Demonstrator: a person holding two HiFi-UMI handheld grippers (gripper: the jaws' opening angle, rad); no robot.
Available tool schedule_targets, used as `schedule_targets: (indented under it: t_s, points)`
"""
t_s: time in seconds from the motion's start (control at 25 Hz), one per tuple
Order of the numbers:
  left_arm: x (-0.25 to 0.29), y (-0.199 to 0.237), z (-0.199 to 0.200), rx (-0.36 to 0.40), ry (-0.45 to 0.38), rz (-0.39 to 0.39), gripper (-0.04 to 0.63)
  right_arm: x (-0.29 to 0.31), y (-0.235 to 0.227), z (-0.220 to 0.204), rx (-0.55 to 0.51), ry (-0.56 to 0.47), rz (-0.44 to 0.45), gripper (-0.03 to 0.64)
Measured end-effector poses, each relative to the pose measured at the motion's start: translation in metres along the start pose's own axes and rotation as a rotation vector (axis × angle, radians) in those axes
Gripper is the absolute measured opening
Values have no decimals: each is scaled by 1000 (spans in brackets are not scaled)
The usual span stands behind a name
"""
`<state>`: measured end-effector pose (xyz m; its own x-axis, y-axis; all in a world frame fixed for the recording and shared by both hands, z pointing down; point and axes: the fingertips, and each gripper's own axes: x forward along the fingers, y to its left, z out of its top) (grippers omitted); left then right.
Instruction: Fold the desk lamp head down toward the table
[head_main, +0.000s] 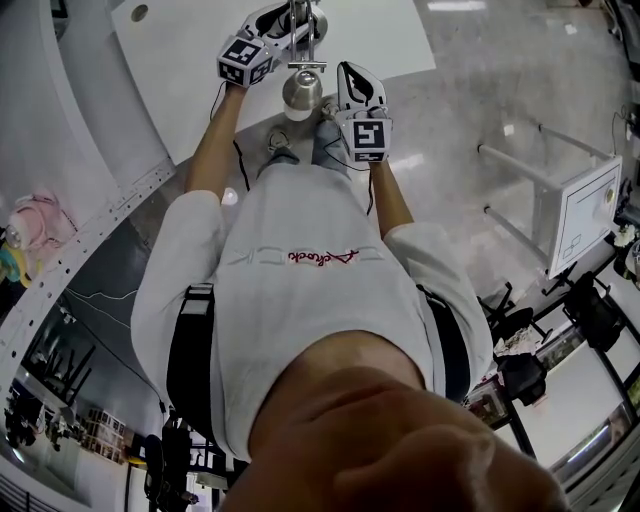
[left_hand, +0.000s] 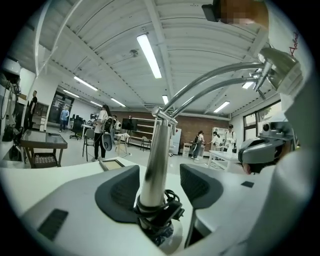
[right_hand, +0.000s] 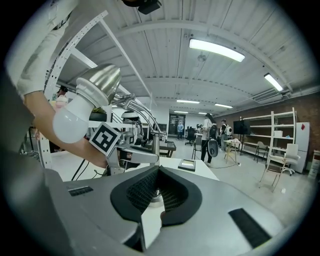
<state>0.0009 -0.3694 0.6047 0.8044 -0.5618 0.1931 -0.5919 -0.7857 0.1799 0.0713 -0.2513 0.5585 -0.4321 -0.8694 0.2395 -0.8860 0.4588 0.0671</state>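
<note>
Around the post, the left gripper is held open.
Up-left of the shut, empty right gripper, the head is yet to be pushed down.

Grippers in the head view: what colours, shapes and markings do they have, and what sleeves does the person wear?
The left gripper and the right gripper have pale grey shells and black ribbed pads. Each bears a cube with black-and-white square markers. The person wears a white shirt with short sleeves.
</note>
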Motion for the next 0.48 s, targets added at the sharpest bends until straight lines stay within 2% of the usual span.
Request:
schedule_targets:
  t_s: [0.24,0.48]
  points:
    - [17,5,14,16,-11,-26,242,3,2,4,-16,-5,21,4]
    - [25,4,19,37,-17,-45,167,8,8,16,-27,-34,54,3]
